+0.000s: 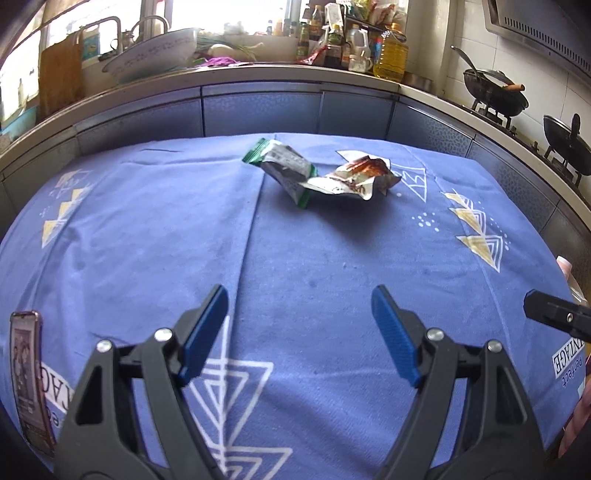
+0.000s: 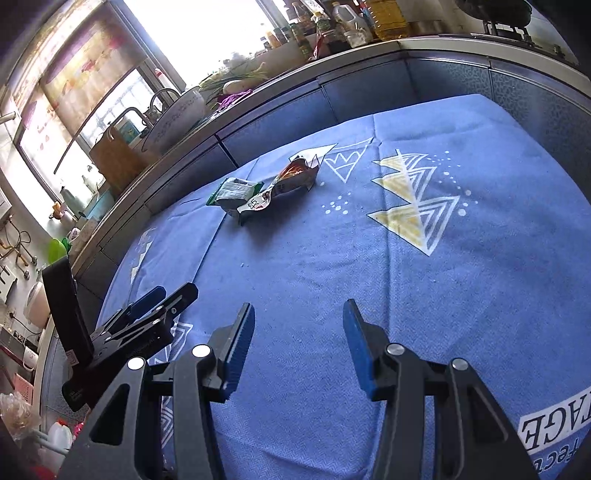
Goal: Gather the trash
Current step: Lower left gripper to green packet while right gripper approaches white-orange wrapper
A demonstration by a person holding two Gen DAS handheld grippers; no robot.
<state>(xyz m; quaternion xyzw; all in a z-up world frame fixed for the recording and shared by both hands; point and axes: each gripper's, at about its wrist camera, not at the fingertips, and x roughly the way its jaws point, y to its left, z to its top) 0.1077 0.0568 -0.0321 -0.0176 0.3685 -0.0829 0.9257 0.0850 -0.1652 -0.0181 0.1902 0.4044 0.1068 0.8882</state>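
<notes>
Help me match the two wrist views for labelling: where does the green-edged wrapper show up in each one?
Left wrist view: the green-edged wrapper lies above centre on the blue tablecloth, left of the orange wrapper and touching it.
Right wrist view: it sits left of centre, upper half, again left of the orange wrapper.
Shared landmark: the yellow oil bottle on the counter.

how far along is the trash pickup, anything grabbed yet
Nothing looks collected yet. The green wrapper and the torn orange wrapper lie touching on the blue tablecloth. The left gripper and right gripper are open and empty, short of them. Both pickups remain; no bin is visible.
</notes>
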